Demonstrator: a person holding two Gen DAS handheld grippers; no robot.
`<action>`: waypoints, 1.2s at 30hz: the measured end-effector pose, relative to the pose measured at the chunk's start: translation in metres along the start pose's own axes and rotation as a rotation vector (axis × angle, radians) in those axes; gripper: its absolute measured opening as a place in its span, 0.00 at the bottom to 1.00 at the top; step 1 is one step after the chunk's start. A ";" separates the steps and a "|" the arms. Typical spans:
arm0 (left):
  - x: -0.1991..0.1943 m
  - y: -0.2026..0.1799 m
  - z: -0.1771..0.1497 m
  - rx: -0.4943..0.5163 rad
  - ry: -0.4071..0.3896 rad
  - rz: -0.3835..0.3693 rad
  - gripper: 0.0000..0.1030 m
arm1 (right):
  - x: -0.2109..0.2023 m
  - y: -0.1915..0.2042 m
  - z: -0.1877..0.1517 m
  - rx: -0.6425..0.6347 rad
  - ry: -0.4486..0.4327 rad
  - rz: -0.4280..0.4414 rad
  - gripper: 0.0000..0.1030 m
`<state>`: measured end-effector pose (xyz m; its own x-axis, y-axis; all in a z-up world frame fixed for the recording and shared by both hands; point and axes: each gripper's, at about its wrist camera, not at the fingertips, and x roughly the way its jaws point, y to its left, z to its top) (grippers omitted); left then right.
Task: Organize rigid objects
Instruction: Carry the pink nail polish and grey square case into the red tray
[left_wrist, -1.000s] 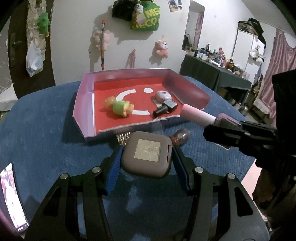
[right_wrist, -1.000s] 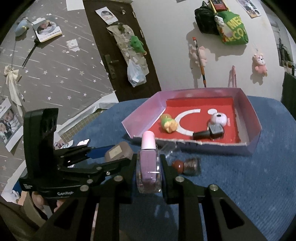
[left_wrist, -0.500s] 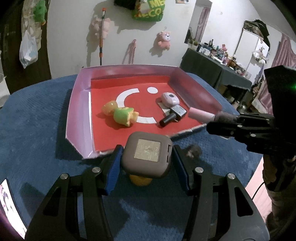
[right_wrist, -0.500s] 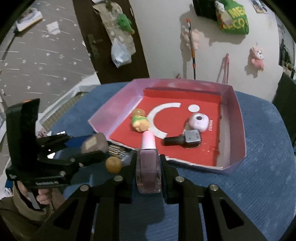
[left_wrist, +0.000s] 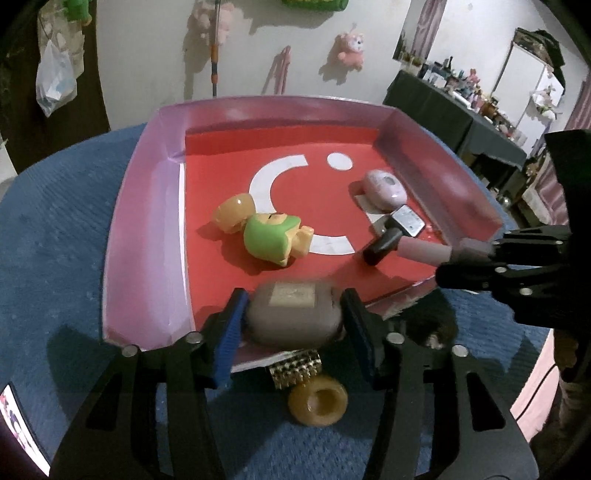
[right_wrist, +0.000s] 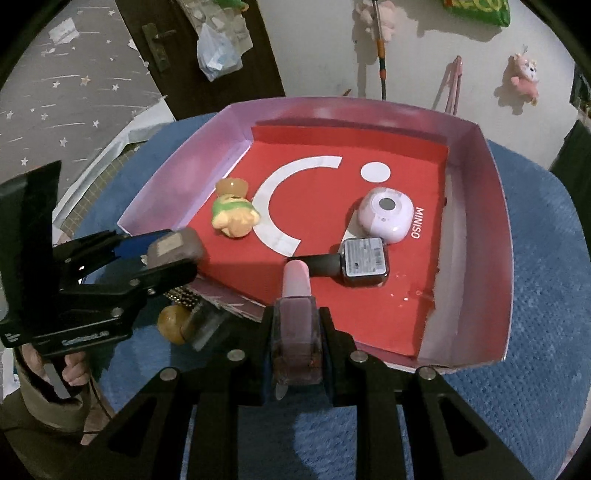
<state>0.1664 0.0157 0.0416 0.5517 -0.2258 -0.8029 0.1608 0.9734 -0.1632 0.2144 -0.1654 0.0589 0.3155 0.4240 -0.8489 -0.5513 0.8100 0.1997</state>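
My left gripper (left_wrist: 293, 314) is shut on a taupe rounded case (left_wrist: 293, 308) and holds it over the near edge of the pink-walled red tray (left_wrist: 144, 229). My right gripper (right_wrist: 295, 332) is shut on a pink-capped nail polish bottle (right_wrist: 295, 306), its cap over the tray's (right_wrist: 476, 229) near edge. In the tray lie a green and orange toy figure (left_wrist: 266, 236), a dark nail polish bottle (right_wrist: 351, 262) and a pale pink round case (right_wrist: 386, 216). The left gripper (right_wrist: 162, 258) also shows in the right wrist view.
The tray stands on a blue cloth-covered table (left_wrist: 55, 236). In front of the tray lie an amber ring-shaped object (left_wrist: 317, 404) and a gold studded piece (left_wrist: 295, 367). A phone (left_wrist: 22, 432) lies at the table's left edge. A wall with hung toys stands behind.
Both grippers have moved forward toward the tray with their objects. The taupe case and the polish cap now hang over the tray's near edge.
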 end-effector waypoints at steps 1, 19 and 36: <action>0.001 0.000 0.001 -0.001 0.000 -0.001 0.47 | 0.000 -0.001 0.002 0.006 0.005 0.004 0.22; 0.001 0.000 0.000 -0.002 -0.044 -0.003 0.47 | 0.022 -0.005 0.018 0.008 0.077 0.032 0.22; 0.005 0.011 0.003 -0.056 0.004 -0.017 0.48 | 0.031 0.006 0.018 -0.038 0.028 -0.040 0.22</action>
<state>0.1735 0.0255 0.0378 0.5458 -0.2422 -0.8022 0.1240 0.9701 -0.2086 0.2346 -0.1408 0.0428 0.3165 0.3792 -0.8695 -0.5677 0.8101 0.1467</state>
